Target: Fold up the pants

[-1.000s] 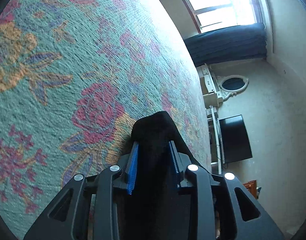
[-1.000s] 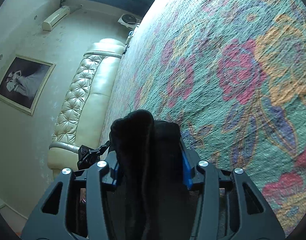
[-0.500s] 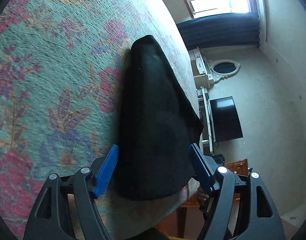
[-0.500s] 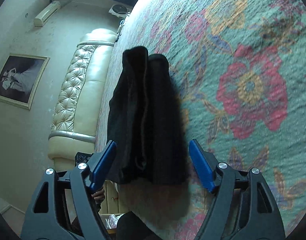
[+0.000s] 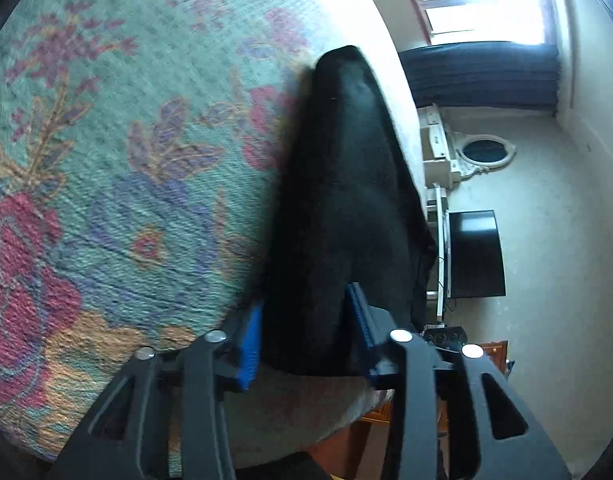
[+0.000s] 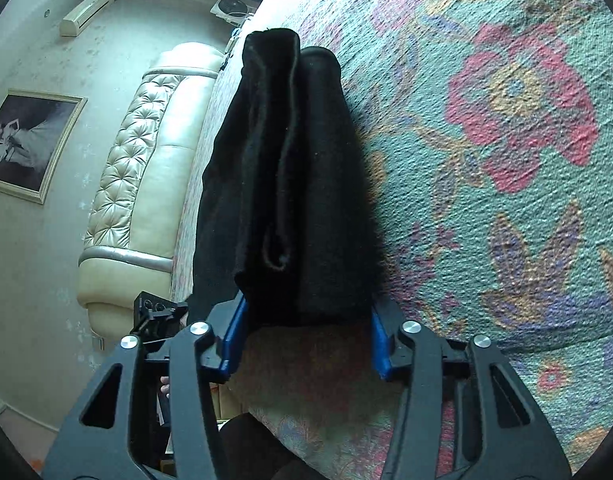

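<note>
On the floral bedspread [image 6: 506,128] lie folded black pants [image 6: 290,184], right gripper [image 6: 306,344] spread apart astride them, left gripper [image 5: 306,332] seemingly clamping their near edge.

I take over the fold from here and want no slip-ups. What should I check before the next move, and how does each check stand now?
1. Left claw on the black pants: its blue fingers sit against the near end of the cloth; a firm pinch, cannot tell.
2. Right claw: open, fingers astride the pants' near end, not squeezing; not ok for lifting.
3. Pants folded into a narrow stack: ok.
4. Layers aligned: not ok; the right wrist view shows a loose curled hem.
5. Pants supported: ok on the floral cover, though they lie close to its edge.
</note>
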A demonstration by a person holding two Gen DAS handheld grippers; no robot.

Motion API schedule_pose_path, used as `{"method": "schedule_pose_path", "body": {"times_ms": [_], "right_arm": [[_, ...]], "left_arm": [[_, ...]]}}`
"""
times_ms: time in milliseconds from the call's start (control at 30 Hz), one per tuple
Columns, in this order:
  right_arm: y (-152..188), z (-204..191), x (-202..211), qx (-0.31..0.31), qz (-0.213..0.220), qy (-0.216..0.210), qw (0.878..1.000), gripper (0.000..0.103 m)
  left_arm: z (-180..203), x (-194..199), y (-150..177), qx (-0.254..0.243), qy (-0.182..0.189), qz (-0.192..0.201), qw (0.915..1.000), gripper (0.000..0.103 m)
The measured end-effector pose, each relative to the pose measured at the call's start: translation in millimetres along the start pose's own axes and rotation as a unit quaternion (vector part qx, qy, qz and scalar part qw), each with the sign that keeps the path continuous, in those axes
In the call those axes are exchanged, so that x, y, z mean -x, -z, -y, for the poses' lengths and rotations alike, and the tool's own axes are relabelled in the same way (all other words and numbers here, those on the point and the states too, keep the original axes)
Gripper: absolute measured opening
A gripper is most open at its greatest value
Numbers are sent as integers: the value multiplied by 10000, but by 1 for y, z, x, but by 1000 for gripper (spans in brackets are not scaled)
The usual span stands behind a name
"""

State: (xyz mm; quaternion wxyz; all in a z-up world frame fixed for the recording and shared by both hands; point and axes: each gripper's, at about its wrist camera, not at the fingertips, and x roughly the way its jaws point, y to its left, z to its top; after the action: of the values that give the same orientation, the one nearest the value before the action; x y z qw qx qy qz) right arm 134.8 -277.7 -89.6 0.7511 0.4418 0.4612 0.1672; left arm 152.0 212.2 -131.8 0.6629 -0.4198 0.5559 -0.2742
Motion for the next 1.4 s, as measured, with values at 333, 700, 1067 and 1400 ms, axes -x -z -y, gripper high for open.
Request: {"method": "schedule_pose_path", "body": {"times_ms": [333,700,1067,1400], "right_arm": [[2,2,6,-22,62,-26,10000,36],[2,-10,15,149,89,21,9998,32],[7,-15,17,248,77,59,9996,32],[13,-6,13,107,45,186,9998,45]], "left_arm": [[25,3,8,-681,-653,213,9953,28],[16,17,13,-873,-760,266,9929,26],[27,17,12,-1101,-1039,393,9877,17],[7,12,-10,-516,54,190,9985,66]]}}
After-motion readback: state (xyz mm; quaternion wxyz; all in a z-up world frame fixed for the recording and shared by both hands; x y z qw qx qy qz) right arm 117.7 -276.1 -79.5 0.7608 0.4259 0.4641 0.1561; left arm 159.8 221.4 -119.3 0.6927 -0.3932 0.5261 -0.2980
